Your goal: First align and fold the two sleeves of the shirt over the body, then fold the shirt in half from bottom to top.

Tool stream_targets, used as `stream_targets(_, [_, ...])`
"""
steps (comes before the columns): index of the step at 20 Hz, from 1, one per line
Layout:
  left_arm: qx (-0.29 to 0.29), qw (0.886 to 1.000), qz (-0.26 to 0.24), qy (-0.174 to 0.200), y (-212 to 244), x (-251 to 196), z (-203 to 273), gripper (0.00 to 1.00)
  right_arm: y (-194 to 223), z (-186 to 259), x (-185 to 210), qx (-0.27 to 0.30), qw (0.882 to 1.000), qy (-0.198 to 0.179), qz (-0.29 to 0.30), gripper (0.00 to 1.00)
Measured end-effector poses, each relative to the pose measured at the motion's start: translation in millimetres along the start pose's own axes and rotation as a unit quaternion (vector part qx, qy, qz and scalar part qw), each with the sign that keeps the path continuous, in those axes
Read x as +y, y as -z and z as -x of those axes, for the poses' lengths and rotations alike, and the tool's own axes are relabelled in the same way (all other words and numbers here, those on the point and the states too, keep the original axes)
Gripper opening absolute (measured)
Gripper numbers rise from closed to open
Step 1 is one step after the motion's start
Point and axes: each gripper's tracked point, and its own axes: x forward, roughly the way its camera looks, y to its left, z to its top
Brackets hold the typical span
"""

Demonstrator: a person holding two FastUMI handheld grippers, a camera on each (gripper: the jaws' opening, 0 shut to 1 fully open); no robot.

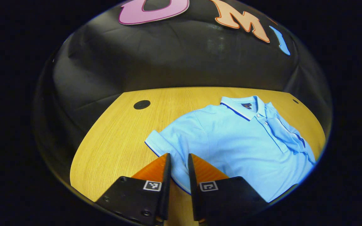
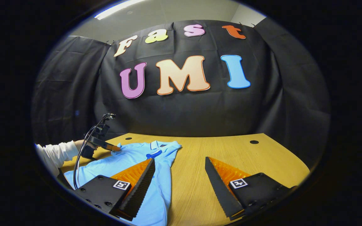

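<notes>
With 1 sleeve already folded over the light-blue polo shirt (image 1: 240, 144) lying flat on the table (image 1: 118, 138), its other sleeve (image 1: 163, 142), at 12 o'clock of the nearly clenched left hand-held gripper (image 1: 179, 160), is best pinched by its cuff while the right hand-held gripper (image 2: 179, 166) is held released.
</notes>
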Motion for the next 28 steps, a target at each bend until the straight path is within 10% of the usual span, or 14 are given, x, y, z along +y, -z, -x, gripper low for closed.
stream_targets(4, [0.002,1.0,-0.004,-0.012,-4,0,0,0.0,2,0,-4,0.003,1.0,0.004,0.003,0.99])
stream_targets(14, [-0.067,0.995,-0.058,0.042,-92,-84,27,0.0,0,7,-10,0.005,1.0,0.008,-0.003,0.99])
stream_targets(24, [-0.059,0.97,-0.189,0.139,-60,-219,29,0.0,10,1,-11,0.022,1.0,0.006,-0.009,0.99])
stream_targets(27, [-0.077,0.963,-0.197,0.168,-59,-240,45,0.07,13,1,-9,0.026,1.0,0.004,-0.004,0.99])
stream_targets(28, [-0.099,0.962,-0.195,0.165,-66,-242,51,0.29,14,1,-7,0.028,1.0,0.002,-0.003,0.99])
